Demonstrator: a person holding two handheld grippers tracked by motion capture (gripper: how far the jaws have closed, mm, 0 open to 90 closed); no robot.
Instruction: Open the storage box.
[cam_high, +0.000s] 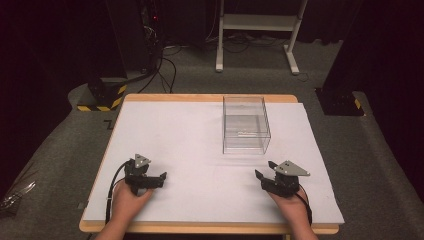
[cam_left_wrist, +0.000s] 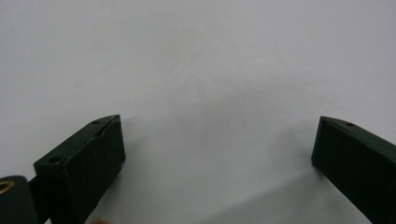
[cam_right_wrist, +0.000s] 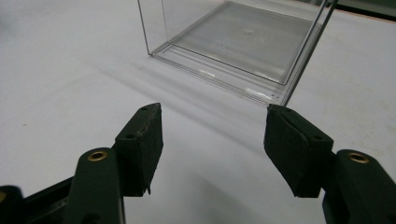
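Observation:
A clear plastic box (cam_high: 246, 125) stands open-topped and empty on the white table top (cam_high: 190, 135), right of centre toward the back. My left gripper (cam_high: 156, 178) rests near the front left, held by a hand, its jaws open over bare white surface; in the left gripper view the gripper (cam_left_wrist: 217, 140) has nothing between its jaws. My right gripper (cam_high: 265, 169) sits at the front right, open and empty, pointing toward the box. In the right gripper view the gripper (cam_right_wrist: 215, 128) stands a short way from the box's (cam_right_wrist: 243, 46) near corner.
The white board lies on a wooden table with its edge (cam_high: 210, 98) showing at the back. Grey carpet surrounds it. A white frame stand (cam_high: 257, 30) and black equipment with cables (cam_high: 150, 45) stand beyond the table.

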